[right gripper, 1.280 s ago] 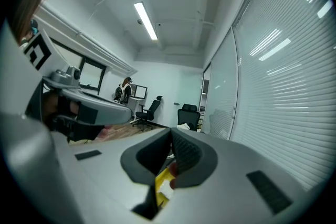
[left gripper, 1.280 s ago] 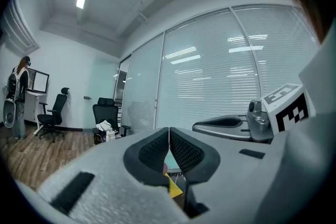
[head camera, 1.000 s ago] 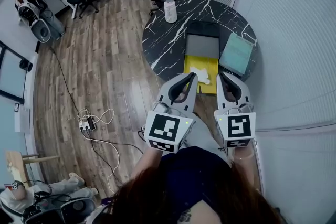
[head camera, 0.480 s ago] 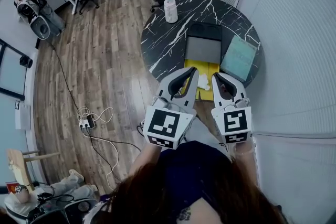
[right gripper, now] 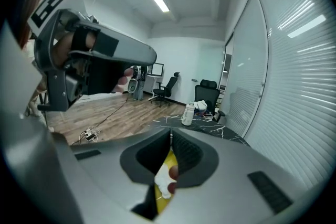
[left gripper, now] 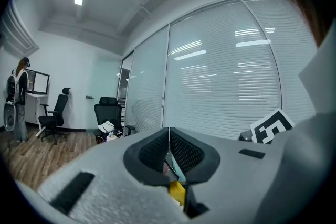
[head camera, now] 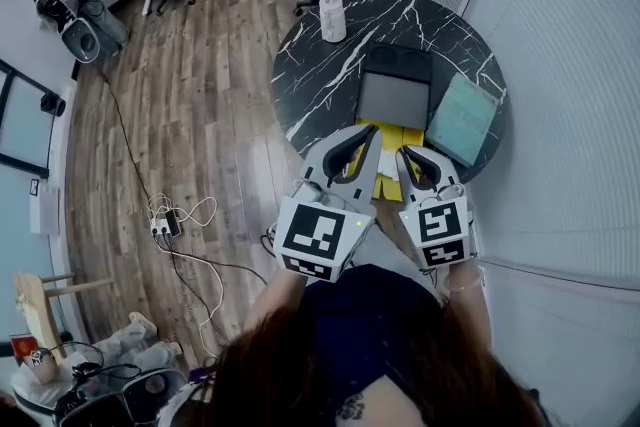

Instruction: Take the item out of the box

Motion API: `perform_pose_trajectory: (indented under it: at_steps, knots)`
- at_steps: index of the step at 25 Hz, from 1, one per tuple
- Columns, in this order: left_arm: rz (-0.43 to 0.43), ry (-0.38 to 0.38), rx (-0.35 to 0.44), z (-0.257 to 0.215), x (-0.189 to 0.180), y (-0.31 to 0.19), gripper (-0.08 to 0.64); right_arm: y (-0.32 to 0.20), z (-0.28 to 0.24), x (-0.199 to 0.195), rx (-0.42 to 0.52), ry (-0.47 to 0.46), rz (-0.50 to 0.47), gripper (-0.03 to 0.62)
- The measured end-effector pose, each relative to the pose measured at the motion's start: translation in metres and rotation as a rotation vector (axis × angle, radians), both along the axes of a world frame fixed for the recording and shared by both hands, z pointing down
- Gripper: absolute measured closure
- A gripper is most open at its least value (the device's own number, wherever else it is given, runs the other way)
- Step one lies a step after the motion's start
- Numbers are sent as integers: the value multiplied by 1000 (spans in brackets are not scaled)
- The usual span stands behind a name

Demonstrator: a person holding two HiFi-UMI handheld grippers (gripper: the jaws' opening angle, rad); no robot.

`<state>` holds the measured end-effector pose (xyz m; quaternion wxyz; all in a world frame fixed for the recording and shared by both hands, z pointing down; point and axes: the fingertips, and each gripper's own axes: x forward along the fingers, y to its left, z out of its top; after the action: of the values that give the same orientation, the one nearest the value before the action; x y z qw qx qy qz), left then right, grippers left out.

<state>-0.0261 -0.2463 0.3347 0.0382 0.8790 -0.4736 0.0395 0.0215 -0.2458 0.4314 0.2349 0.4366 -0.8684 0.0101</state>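
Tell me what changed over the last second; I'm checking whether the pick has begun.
The left gripper and right gripper eased forward over the yellow box, drawing closer together. Nothing was taken hold of; both jaws stay shut and empty. The bottle and teal pad sit unmoved on the table.

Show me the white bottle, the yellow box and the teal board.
white bottle (head camera: 332, 19), head view, its body.
yellow box (head camera: 400, 135), head view, its bare flap.
teal board (head camera: 462, 119), head view, its top face.

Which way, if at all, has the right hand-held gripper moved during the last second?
Yes. The right hand-held gripper moved leftward: earlier just off the right edge of the yellow box, its tips now lie over it.
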Motion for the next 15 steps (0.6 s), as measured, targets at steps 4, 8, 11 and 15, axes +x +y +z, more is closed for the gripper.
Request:
perform_pose_trajectory:
  at_steps: [4, 8, 11, 15]
  knots:
    - [-8, -2, -9, 3, -1, -8, 532, -7, 17, -3, -39, 22, -24, 565]
    - [-10, -4, -17, 7, 0, -17, 532, -14, 36, -7, -74, 46, -50, 565]
    - [-12, -1, -23, 9, 2, -24, 532, -20, 48, -7, -99, 88, -81, 565]
    - [-12, -4, -33, 12, 4, -31, 532, -23, 63, -9, -135, 126, -109, 565]
